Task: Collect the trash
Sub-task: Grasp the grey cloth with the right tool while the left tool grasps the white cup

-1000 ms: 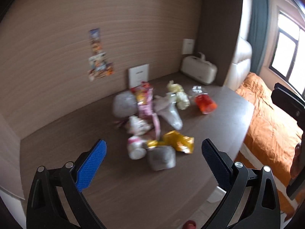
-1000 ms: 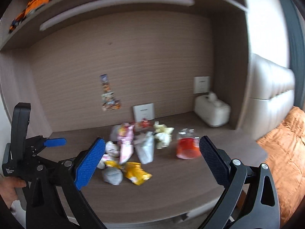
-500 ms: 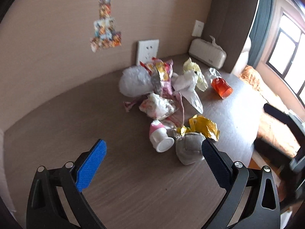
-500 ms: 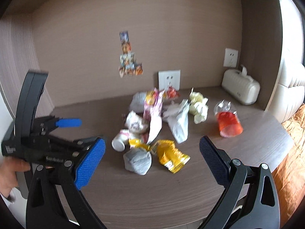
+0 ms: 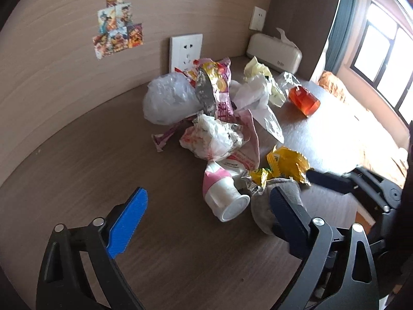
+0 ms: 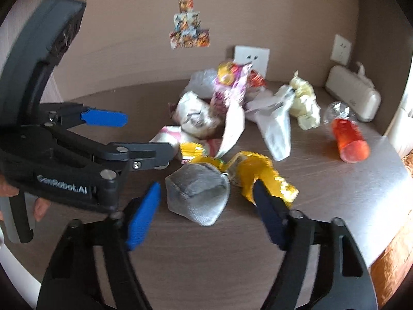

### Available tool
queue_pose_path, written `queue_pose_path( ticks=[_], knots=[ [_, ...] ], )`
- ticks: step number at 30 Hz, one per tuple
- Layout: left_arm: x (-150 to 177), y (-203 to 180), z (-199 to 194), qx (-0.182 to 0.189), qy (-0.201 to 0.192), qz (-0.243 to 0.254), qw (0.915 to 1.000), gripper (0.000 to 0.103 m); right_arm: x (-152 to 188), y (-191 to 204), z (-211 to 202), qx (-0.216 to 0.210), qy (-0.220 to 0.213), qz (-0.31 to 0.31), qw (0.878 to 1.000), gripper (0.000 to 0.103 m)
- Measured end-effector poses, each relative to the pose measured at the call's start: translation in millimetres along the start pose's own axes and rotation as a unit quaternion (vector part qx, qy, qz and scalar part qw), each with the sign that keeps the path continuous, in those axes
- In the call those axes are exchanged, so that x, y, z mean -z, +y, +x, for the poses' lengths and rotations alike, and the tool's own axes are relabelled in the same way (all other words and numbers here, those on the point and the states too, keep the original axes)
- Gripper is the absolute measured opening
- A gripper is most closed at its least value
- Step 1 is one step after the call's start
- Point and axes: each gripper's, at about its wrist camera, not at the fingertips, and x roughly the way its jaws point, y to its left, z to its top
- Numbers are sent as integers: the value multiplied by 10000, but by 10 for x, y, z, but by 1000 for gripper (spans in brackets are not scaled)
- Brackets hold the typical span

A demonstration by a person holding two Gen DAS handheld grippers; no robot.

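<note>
Dark wooden desk [image 5: 77,170] bears a trash pile [image 5: 219,118] and tissue box [image 5: 273,53].

The right tool [image 6: 206,208] hangs wide open at the bottom of the frame, its blue pads either side of a grey pouch [image 6: 198,193] on the counter [image 6: 335,201]. The left tool [image 6: 144,139] reaches in from the left, also open. Behind the pouch lie a yellow wrapper [image 6: 260,178], white bags [image 6: 275,126] and an orange cup [image 6: 349,139] at right.
</note>
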Motion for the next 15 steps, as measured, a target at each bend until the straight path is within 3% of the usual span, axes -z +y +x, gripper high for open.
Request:
queue_pose_path(
  ticks=[1,4,8,12,15],
  knots=[
    [-6,-3,22,30,24,23,10000,88,6,0,25,-85,23,19,10000,46],
    [-19,-30,95,95,83,112,9999,80,19,-4,28,-131,-1,55,9999,37],
    [-45,-41,170,278,166,86,9994,68,41,-42,-27,-58,41,44,10000,31],
    [-29,-110,241,320,301,185,9989,41,84,-70,-121,149,83,-43,9998,29],
    [-4,-143,235,367,287,204,9987,41,132,-131,-218,211,85,5,9997,29]
  ],
)
